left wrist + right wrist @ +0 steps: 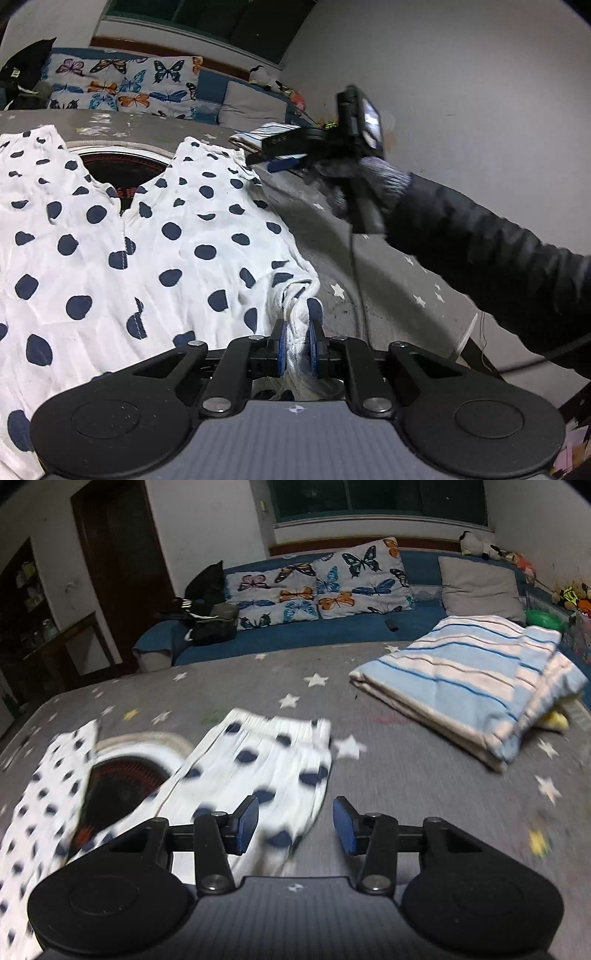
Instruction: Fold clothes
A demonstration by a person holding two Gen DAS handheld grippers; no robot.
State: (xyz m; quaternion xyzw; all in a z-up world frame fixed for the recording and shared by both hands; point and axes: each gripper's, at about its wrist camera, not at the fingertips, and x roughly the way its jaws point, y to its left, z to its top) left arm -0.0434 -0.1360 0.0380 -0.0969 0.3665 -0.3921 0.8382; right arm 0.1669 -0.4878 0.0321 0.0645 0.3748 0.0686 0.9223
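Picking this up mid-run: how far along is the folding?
Done: a striped cloth lies folded on the bed. In hand: the left gripper is shut on the polka-dot garment. Left: it lies spread, unfolded; the right gripper is open, empty.

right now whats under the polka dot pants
Under the polka dot pants, between the legs, a dark round patch with a pale rim on the grey star sheet. The rest is covered.
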